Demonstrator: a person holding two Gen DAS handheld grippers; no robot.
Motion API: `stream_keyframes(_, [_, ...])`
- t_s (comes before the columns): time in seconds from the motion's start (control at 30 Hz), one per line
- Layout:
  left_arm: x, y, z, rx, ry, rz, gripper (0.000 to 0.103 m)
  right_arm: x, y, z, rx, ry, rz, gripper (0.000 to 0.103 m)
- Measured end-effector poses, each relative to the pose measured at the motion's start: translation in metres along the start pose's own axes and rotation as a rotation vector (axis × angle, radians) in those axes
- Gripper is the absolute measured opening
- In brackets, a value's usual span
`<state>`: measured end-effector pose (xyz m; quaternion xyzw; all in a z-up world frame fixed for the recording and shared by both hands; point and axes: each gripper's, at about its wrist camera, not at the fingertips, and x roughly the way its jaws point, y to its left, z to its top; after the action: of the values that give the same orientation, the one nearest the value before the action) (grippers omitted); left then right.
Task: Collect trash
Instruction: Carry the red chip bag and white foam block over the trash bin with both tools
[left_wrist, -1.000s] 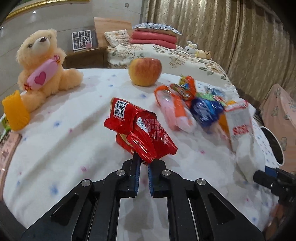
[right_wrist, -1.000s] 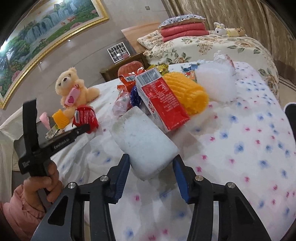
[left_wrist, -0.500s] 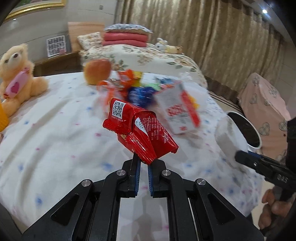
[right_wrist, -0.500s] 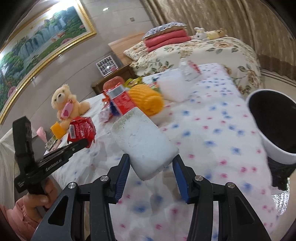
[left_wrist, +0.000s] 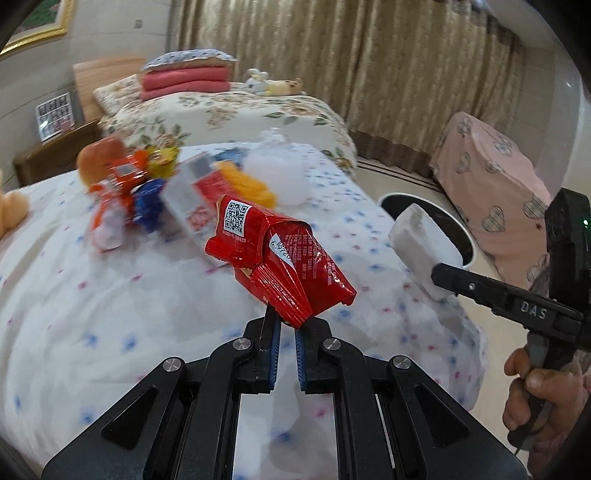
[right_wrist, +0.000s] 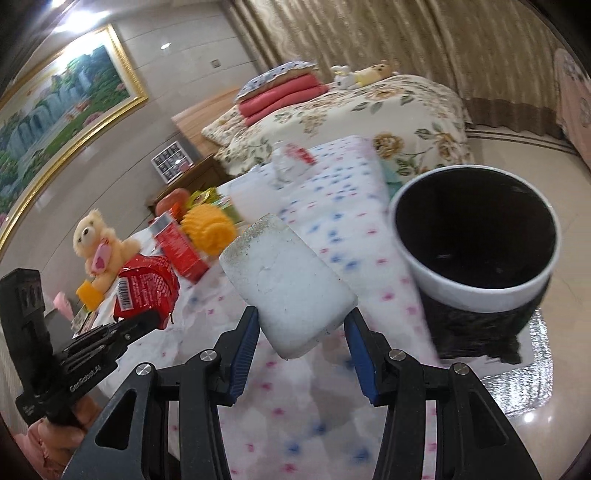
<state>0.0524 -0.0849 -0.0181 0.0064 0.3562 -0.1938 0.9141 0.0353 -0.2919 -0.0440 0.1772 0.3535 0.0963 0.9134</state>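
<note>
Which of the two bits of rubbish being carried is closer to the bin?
The white foam block in the right gripper; it hangs just beside the bin. The red wrapper, pinched in the left gripper, is further back over the bed.

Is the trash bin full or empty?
Nearly empty: the trash bin shows a dark open inside with only a small scrap at the bottom.

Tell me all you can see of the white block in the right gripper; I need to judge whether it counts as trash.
The white block is a thick rectangular slab with rounded corners, foam-like, its surface grainy and its far end speckled grey as if soiled. It is tilted, the far end raised, held above the bed and clamped by its sides between the blue pads of the right gripper. Nothing else touches it. The bin stands just beyond, to its right. The left wrist view shows it in front of the bin's rim.
</note>
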Motion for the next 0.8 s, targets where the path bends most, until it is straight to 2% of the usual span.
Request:
stream_keyframes(0.3, [0.021, -0.046, 0.013, 0.090, 0.005, -0.055, 0.007, -0.015, -0.047, 0.009, 0.066, -0.030, -0.077, 0.048])
stream_keyframes(0.8, [0.055, -0.102, 0.043, 0.192, 0.012, -0.120, 0.007, -0.023, -0.099, 0.035, 0.136, -0.060, -0.168, 0.049])
